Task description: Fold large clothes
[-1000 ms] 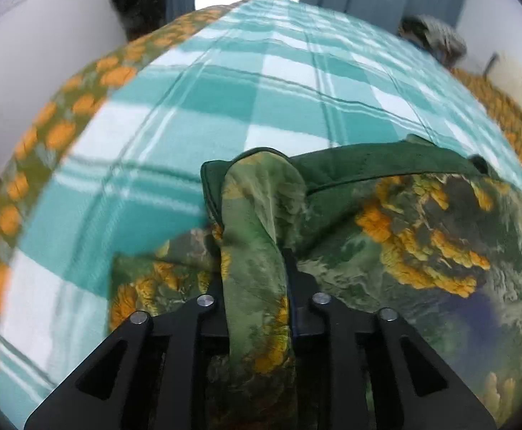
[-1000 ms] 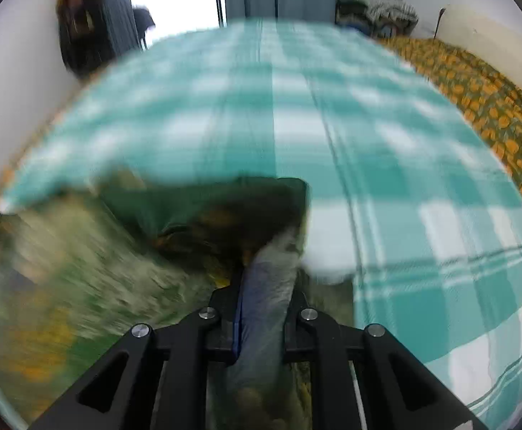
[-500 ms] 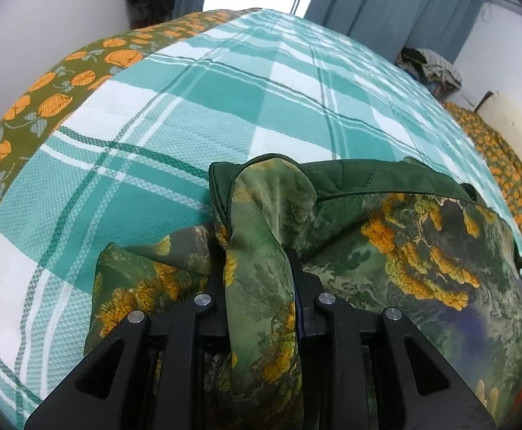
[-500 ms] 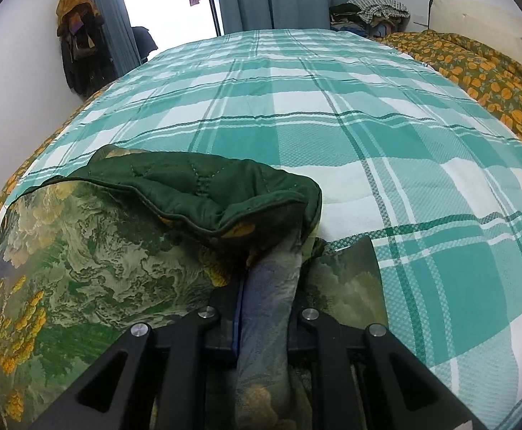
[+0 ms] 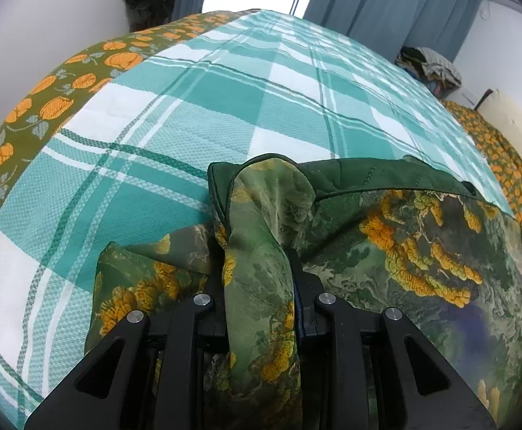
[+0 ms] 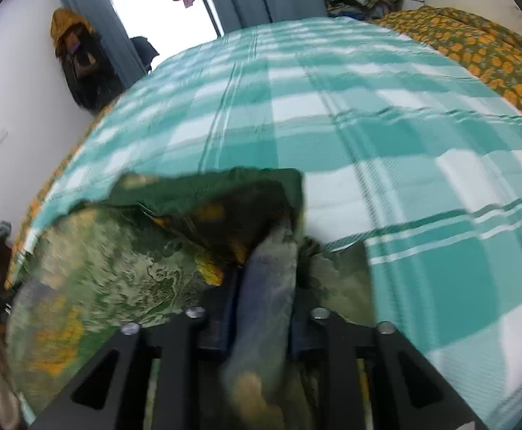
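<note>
Fingers, left gripper (image 5: pixel 259 286): clamped on a bunched corner of the floral garment (image 5: pixel 422 272).
Fingers, right gripper (image 6: pixel 264 286): opening, cloth still between them.
Garment: spread crosswise on the checked bed (image 5: pixel 196 114), spanning both grippers.

We see the large garment (image 5: pixel 422 251), a green print with orange-yellow blossoms and a dark green quilted lining, lying folded over on the teal checked bedspread (image 5: pixel 225 107), its two near corners bunched and lifted.
</note>
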The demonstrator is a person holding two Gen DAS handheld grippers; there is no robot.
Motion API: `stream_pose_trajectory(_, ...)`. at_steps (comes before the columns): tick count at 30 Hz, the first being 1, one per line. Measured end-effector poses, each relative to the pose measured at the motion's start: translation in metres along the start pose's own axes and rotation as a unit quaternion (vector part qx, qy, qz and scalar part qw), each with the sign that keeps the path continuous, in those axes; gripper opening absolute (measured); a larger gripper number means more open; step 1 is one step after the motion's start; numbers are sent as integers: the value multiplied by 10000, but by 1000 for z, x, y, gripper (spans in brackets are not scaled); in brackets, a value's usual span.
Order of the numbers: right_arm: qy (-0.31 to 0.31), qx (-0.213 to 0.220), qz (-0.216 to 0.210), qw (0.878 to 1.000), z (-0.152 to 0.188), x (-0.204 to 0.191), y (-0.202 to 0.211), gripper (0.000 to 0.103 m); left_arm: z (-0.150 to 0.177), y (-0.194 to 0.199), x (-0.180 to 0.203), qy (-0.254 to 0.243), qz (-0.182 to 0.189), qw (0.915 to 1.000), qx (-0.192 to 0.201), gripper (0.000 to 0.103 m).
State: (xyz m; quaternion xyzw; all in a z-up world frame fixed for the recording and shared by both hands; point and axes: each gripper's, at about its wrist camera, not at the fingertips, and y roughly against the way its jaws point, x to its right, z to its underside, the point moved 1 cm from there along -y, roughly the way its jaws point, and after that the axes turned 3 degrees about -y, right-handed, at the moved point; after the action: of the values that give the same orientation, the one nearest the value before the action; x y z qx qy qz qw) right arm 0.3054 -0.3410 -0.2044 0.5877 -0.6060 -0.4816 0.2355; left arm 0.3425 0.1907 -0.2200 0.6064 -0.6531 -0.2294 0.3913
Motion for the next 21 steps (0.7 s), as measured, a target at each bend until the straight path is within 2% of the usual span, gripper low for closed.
stream_pose_trajectory(3, 29, 99, -358, 9993, -3, -9, 32, 32, 0, 0, -2, 24, 43, 10000, 26, 26)
stream_pose_trajectory(4, 49, 33, -613, 9981, -3, -16, 37, 32, 0, 0, -4, 47, 69, 10000, 37, 26)
stream_pose_trajectory(6, -14, -141, -1039, 9945, -2, -26, 36, 33, 1, 1, -5, 80, 99, 9999, 46, 26)
stream_pose_trajectory(8, -200, -397, -1365, 9896, -3, -36, 21, 40, 1, 1, -5, 78, 92, 9999, 38, 26)
stream_pose_trajectory(10, -216, -359, -1023, 9939, -6, -40, 11, 40, 1, 2, -5, 65, 71, 9999, 36, 26)
stream_pose_trajectory(12, -496, 88, 22, 9987, -15, -27, 10, 40, 1, 2, -5, 50, 57, 10000, 43, 26)
stream_pose_trajectory(14, -1128, 183, 594, 9917, -19, 2, 7, 40, 2, 2, -5, 60, 68, 9999, 43, 26)
stream_pose_trajectory(16, -1361, 333, 666, 9879, -18, 14, 17, 40, 2, 2, -5, 72, 93, 9999, 64, 26)
stream_pose_trajectory(18, -965, 655, 530, 9918, -17, -1, 34, 40, 2, 1, -5, 60, 94, 9999, 88, 26)
stream_pose_trajectory(19, -701, 766, 211, 9944, -17, -13, 41, 40, 2, 1, -5, 56, 95, 9999, 92, 26)
stream_pose_trajectory(21, -294, 705, -542, 9956, -15, -40, 45, 40, 2, 0, -5, 57, 96, 9999, 88, 26)
